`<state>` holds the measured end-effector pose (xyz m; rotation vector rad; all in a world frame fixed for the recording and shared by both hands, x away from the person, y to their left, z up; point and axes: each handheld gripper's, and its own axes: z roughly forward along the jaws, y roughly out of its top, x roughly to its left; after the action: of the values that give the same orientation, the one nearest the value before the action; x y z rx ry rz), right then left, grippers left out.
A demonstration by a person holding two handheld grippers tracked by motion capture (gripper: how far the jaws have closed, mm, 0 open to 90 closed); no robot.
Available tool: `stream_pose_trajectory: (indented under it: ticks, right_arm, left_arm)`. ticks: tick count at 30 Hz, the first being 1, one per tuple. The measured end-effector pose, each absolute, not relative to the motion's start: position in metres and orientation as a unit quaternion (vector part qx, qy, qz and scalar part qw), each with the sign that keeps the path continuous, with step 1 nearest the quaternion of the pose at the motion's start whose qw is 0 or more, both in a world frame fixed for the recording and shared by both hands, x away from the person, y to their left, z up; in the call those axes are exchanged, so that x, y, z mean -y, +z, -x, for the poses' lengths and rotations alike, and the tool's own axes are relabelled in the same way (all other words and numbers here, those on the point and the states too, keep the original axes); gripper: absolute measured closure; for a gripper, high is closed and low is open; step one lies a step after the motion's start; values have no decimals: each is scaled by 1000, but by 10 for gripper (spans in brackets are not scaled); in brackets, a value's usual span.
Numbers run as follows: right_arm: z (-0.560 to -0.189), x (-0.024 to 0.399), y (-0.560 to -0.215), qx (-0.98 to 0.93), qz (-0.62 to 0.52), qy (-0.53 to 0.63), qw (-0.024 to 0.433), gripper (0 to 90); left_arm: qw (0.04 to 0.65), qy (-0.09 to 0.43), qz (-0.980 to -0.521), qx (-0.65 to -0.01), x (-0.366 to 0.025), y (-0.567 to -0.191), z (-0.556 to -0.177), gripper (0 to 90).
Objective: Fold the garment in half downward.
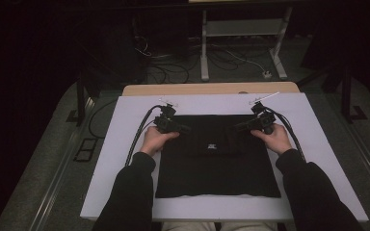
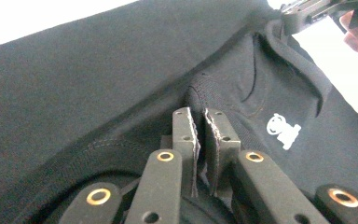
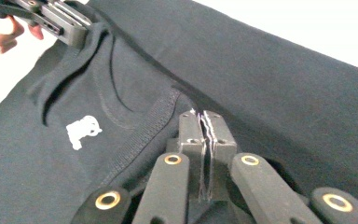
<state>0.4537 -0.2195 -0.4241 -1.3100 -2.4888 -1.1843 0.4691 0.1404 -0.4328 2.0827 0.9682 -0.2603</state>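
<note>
While both hands rest low on the table, a black garment (image 1: 217,163) lies spread flat on a white board (image 1: 318,125) that covers most of a wooden tabletop (image 1: 207,89), its upper part folded down so that a small white logo (image 1: 211,146) shows near the middle. Each of the person's hands holds a gripper at the upper fold of the cloth, one toward each top corner. On the left, the left gripper (image 1: 185,128) points inward across the fabric, and its own view shows the two black jaws drawn nearly together with a ridge of the black cloth pinched between the pads, close to the ribbed neckline (image 2: 205,88); the white logo (image 2: 283,129) sits just to the right of that pinch. Across from it, the right gripper (image 1: 235,128) also points inward, and in its own view the jaws stand almost closed with a thin edge of fabric caught between them, right beside the stitched collar seam (image 3: 154,119). Black sleeves (image 1: 130,187) cover both forearms, and cables (image 1: 139,132) trail from each gripper over the board. Beyond the table the floor is dim, with a metal frame (image 1: 243,33) and loose wires.
</note>
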Motion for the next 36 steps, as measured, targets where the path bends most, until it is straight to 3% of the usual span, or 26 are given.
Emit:
stream_pose_trajectory:
  ticks: [5,19,36]
  right_arm:
    - [-452,223,-418,804,430,-407,65,866]
    - [-436,232,-394,794,416,-438,67,866]
    - [-403,248,-376,785,411,-458,71,866]
  left_arm:
    - [409,-95,-827,-374,-140,-422,-464,822]
    - [425,-81,-816,-383,-147,-395,-447,822]
    - [456,-88,-798,-383,-157,-388,-418,822]
